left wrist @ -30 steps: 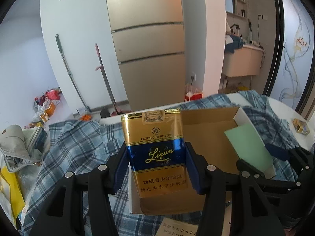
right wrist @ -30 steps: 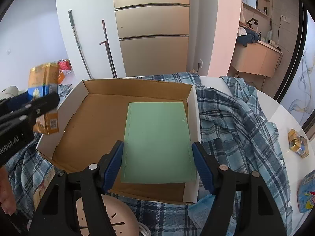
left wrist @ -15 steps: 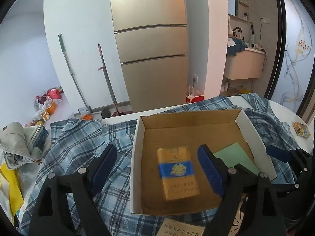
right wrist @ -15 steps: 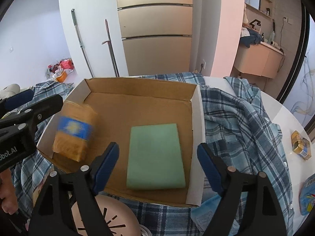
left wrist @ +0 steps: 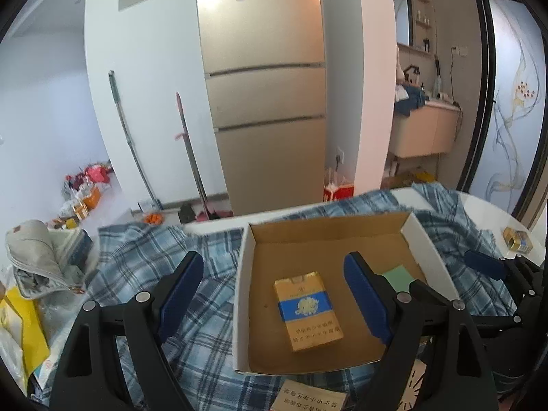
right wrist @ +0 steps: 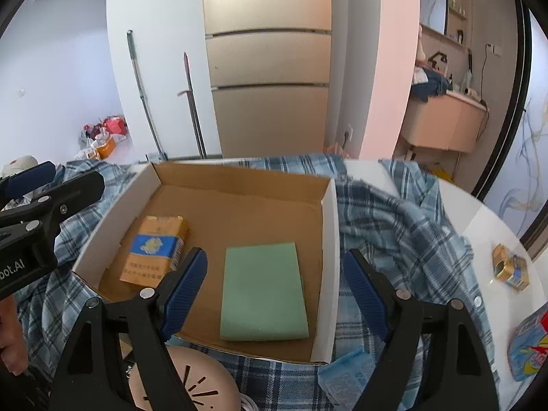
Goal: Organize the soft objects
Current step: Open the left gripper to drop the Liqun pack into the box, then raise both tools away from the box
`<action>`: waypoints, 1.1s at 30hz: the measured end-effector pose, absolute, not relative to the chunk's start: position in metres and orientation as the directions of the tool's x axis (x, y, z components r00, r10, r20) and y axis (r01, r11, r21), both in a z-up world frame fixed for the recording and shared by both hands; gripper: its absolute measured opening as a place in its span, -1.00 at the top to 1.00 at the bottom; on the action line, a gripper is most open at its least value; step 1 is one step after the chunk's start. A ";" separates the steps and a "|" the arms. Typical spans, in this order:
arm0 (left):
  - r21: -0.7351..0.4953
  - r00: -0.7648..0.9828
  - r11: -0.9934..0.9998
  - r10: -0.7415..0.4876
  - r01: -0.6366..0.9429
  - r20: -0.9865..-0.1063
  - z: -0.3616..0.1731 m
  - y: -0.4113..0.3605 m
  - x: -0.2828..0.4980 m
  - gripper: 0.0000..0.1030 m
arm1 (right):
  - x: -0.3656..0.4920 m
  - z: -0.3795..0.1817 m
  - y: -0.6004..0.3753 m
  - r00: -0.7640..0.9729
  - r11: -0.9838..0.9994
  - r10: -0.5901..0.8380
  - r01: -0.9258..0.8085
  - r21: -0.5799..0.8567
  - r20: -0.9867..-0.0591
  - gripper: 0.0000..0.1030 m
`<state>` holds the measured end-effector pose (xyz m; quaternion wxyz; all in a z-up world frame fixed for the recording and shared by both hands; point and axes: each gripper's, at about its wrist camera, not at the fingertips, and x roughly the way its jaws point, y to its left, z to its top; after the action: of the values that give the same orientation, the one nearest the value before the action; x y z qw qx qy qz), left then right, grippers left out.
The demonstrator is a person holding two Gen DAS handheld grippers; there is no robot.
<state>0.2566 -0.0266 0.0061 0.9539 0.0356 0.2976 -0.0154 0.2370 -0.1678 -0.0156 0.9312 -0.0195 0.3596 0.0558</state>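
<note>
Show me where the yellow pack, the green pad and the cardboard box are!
yellow pack (left wrist: 307, 310), left wrist view, on its blue band.
green pad (right wrist: 263, 291), right wrist view, on the middle of its flat top.
cardboard box (right wrist: 330, 239), right wrist view, on its white right wall.

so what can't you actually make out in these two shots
- Green pad, left wrist view: mostly behind that gripper's finger.
- Tan packet, same view: cut off by the bottom edge.
- Pink round object, right wrist view: half behind the right gripper.
- Cigarette pack: print too small.
</note>
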 end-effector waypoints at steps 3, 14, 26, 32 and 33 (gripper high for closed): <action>0.048 0.845 0.998 -0.013 0.046 -0.535 0.019 -0.026 0.246 -0.67 | 0.231 0.000 -0.170 0.772 0.994 0.086 -0.112 -0.002 -0.630 -0.57; 0.044 0.954 0.999 -0.014 0.029 -0.300 0.071 -0.024 0.176 -0.85 | 0.186 0.066 -0.180 0.902 0.994 0.091 -0.105 -0.011 -0.421 -0.85; 0.054 0.995 0.997 -0.049 0.053 -0.089 0.115 -0.017 0.077 -1.00 | 0.110 0.104 -0.190 0.970 0.996 0.077 -0.084 -0.020 -0.230 -0.99; 0.042 0.995 0.997 -0.060 0.064 -0.083 0.113 -0.011 0.044 -1.00 | 0.093 0.105 -0.189 0.973 0.994 0.106 -0.112 -0.019 -0.204 -0.99; 0.044 0.995 0.997 -0.063 0.066 -0.080 0.111 -0.011 0.041 -1.00 | 0.090 0.105 -0.190 0.974 0.993 0.111 -0.117 -0.018 -0.200 -0.99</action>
<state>0.0405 -0.0111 0.1111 0.9984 0.0233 0.0393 -0.0322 0.0904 -0.1895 0.1049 0.9932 -0.0149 0.0998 0.0573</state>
